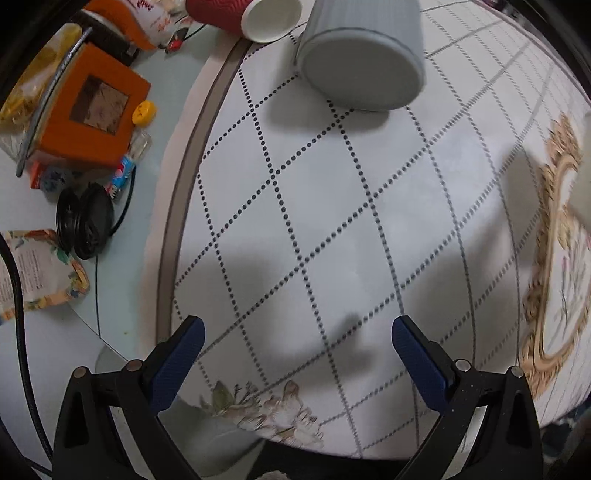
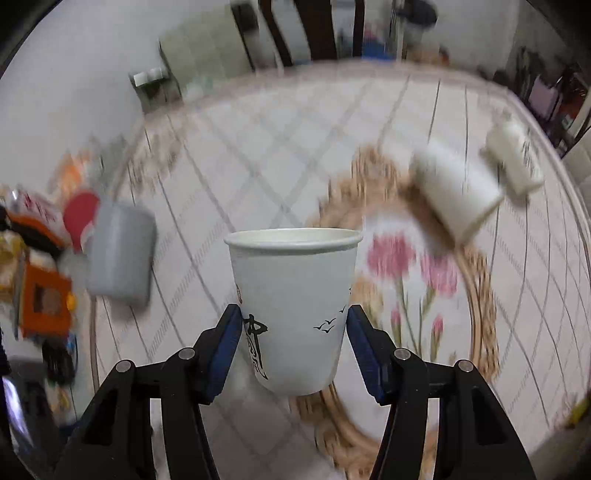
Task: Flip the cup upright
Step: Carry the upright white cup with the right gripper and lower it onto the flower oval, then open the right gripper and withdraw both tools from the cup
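My right gripper (image 2: 293, 325) is shut on a white paper cup (image 2: 293, 295) with black calligraphy and small birds. The cup is upright, mouth up, held above the patterned tablecloth (image 2: 258, 155). My left gripper (image 1: 297, 332) is open and empty, low over the tablecloth (image 1: 351, 221). A grey ribbed cup (image 1: 364, 55) stands upside down ahead of it; it also shows at the left in the right wrist view (image 2: 120, 254). A red paper cup (image 1: 247, 16) lies on its side behind the grey one.
Two white cups (image 2: 456, 192) (image 2: 517, 158) lie on their sides at the right of the cloth. An orange box (image 1: 90, 114), a yellow cap (image 1: 143, 112), black lids (image 1: 85, 221) and packets sit on the glass table left of the cloth. Chairs stand beyond the far edge.
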A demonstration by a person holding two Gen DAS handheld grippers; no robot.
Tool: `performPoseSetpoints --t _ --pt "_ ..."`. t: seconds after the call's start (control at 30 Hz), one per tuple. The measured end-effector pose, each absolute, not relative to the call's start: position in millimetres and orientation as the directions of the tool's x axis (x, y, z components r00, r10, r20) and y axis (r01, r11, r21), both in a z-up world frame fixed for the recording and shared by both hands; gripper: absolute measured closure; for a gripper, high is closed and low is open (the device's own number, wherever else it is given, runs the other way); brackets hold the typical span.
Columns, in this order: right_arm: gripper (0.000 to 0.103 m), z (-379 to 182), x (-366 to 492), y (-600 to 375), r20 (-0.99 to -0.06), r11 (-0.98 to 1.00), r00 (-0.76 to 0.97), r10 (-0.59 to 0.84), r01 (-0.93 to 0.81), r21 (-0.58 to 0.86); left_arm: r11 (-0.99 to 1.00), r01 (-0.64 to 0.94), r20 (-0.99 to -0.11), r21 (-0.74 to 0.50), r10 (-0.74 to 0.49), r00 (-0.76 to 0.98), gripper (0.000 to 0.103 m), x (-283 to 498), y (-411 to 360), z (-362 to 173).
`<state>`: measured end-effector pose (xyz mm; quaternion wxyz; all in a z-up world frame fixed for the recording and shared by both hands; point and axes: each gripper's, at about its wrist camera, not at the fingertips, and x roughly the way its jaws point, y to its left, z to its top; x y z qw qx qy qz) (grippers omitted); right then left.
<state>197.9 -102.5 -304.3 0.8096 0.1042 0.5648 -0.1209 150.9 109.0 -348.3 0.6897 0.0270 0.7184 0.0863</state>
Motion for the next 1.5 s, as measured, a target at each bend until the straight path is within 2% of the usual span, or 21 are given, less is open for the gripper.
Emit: performPoseSetpoints --t 0.1,0.23,0.43,0.67,0.7,0.77,0.83,1.0,1.07,1.13,1.5 --pt "0.042 -306 205 -98 -0.861 0.951 0.488 -0.146 0.307 0.013 0.983 -0.089 -0.987 0.161 0.16 -0.02 0.0 162 99 -359" --pt "0.042 -328 210 -96 -0.802 0.954 0.558 -0.213 0.296 -0.048 0.979 -0.04 -0.98 0.2 0.201 0.016 0.0 169 84 -367" --pt "0.042 -341 198 -88 -0.791 0.965 0.573 -0.214 0.25 -0.079 0.979 -0.015 -0.978 0.205 0.206 0.028 0.0 162 78 -367" --pt "0.04 -342 177 -86 -0.834 0.966 0.512 -0.207 0.242 -0.091 0.981 0.002 -0.978 0.196 0.196 0.074 0.0 145 70 -348" --pt "0.039 -341 174 -85 -0.839 0.965 0.501 -0.211 0.242 -0.098 0.981 0.007 -0.978 0.193 0.192 0.086 0.0 142 68 -343" --pt "0.026 -337 167 -82 -0.844 0.967 0.494 -0.209 0.235 -0.101 0.982 0.016 -0.977 0.189 0.186 0.108 0.0 135 63 -332" --pt "0.022 -330 156 -80 -0.845 0.965 0.487 -0.221 0.236 -0.116 0.982 0.028 -0.974 0.185 0.179 0.136 0.0 129 56 -321" --pt "0.015 -302 123 -83 -0.851 0.95 0.453 -0.265 0.275 -0.149 0.984 0.055 -0.969 0.17 0.157 0.193 0.0 119 48 -288" --pt "0.004 -287 111 -84 -0.849 0.94 0.438 -0.297 0.291 -0.178 0.985 0.065 -0.965 0.162 0.144 0.22 0.0 112 45 -272" --pt "0.0 -267 99 -85 -0.842 0.928 0.424 -0.333 0.304 -0.214 0.986 0.073 -0.961 0.151 0.128 0.247 0.0 106 54 -259" --pt "0.0 -136 25 -74 -0.784 0.916 0.486 -0.385 0.308 -0.259 0.992 0.077 -0.909 0.103 0.063 0.413 0.0 32 41 -153"
